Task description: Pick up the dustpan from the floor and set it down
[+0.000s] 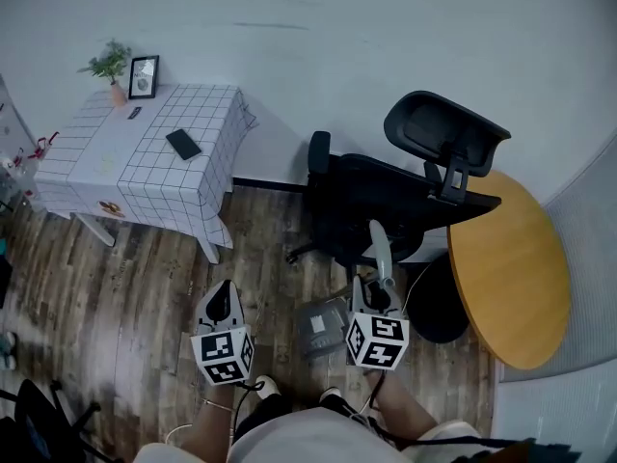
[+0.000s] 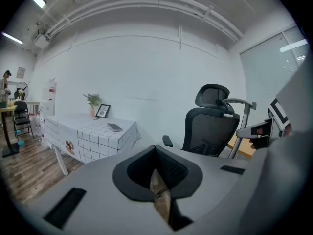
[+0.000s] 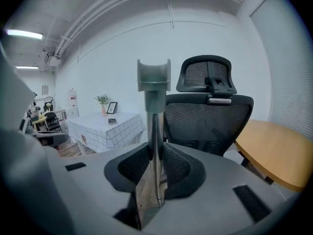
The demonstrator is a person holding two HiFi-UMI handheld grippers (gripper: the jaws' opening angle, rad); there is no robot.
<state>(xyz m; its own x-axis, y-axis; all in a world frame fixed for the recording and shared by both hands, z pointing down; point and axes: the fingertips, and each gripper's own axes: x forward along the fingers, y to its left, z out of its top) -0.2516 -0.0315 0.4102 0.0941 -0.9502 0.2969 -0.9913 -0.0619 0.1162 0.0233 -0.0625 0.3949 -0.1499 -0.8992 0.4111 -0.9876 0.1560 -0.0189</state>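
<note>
- Your right gripper (image 1: 376, 293) is clamped on the handle (image 1: 384, 251) of the dustpan in the head view. The handle runs forward from the jaws towards the black office chair (image 1: 386, 191).
- The dustpan's grey pan (image 1: 323, 328) sits just left of that gripper's marker cube, between your two grippers and nearer the right one, over the wood floor (image 1: 125, 297). This view does not show whether the pan clears the floor.
- Your left gripper (image 1: 225, 293) is well apart from the dustpan and touches nothing. Both grippers point away from your body, side by side.
- In the left gripper view, the jaws meet at their tips with nothing between them. Only a sliver of floor shows through the slot below. The checked-cloth table (image 2: 98, 136) lies ahead to the left, the chair ahead to the right.
- In the right gripper view, the pads press on the metal pole of the handle, which rises upright through the jaws to its grey clip end. The chair's back stands right behind it, with the round wooden table (image 3: 274, 151) at the right.
</note>
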